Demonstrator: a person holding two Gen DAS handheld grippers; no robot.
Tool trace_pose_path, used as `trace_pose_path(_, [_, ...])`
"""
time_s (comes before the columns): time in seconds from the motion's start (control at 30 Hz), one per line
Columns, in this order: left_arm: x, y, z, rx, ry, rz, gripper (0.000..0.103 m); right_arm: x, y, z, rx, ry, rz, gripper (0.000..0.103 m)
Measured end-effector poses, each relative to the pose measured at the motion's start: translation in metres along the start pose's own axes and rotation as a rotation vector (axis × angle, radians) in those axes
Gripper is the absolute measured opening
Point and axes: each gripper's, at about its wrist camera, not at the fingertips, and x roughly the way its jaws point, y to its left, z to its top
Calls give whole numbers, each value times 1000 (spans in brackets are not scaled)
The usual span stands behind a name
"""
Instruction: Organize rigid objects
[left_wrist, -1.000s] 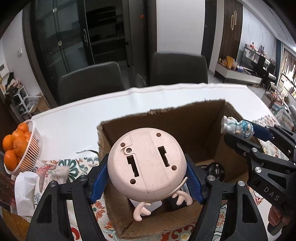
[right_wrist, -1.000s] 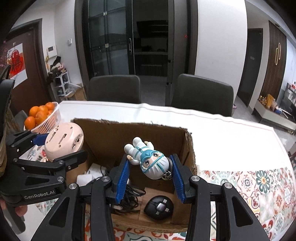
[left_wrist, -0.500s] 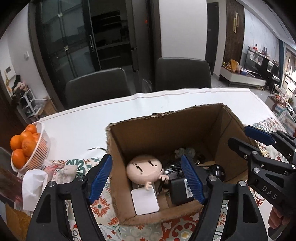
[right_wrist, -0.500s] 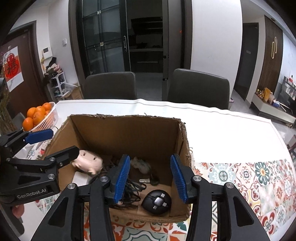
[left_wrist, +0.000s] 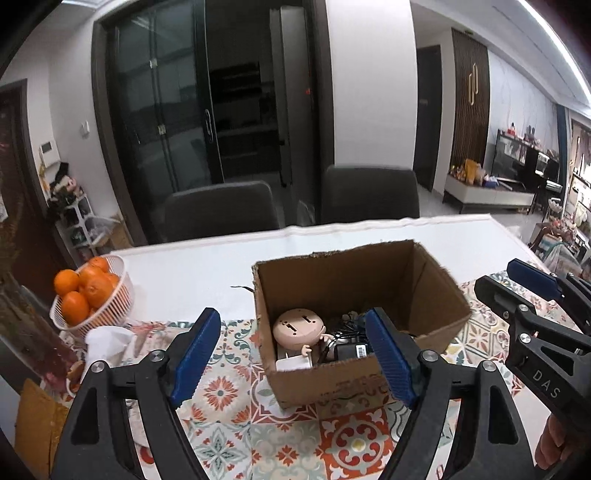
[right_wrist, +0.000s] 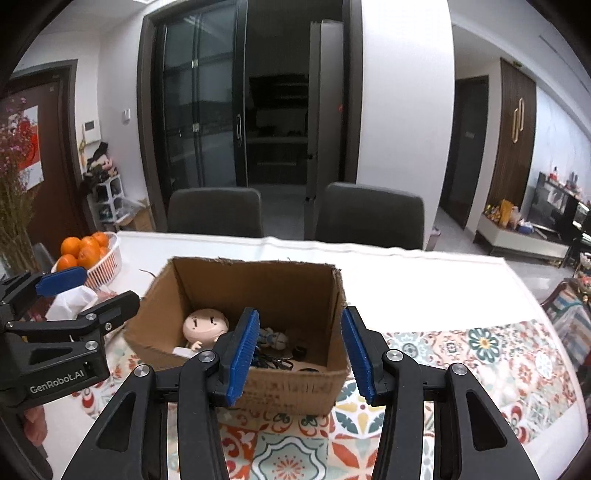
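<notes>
Black cables are blurring together at mid-frame inside the open brown cardboard box, where the round pink big-headed doll is lying, while the left gripper is opening empty and the right gripper is standing apart, holding nothing.

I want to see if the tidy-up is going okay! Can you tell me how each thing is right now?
left tongs: opening, nothing between them.
right tongs: open, empty.
cardboard box: upright, top open, things inside.
pink doll: lying in the box, slotted side up.
blue figure: lying down in the box.
orange basket: upright, full of oranges.
</notes>
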Motion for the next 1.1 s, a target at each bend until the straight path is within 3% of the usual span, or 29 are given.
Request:
trace_pose_path(0.17, [-37,2,-9,-3,-62,25,87,-39,9,-2,4,-54,-26,50])
trace_pose_path(0.63, [-94,3,-57,-30,-126,38,101,-99,16,-37,28,-111,-75,79])
trace_pose_path(1.1, [-135,2,-105,-47,-150,51,103,-133,21,-82,58,-103,-55,85])
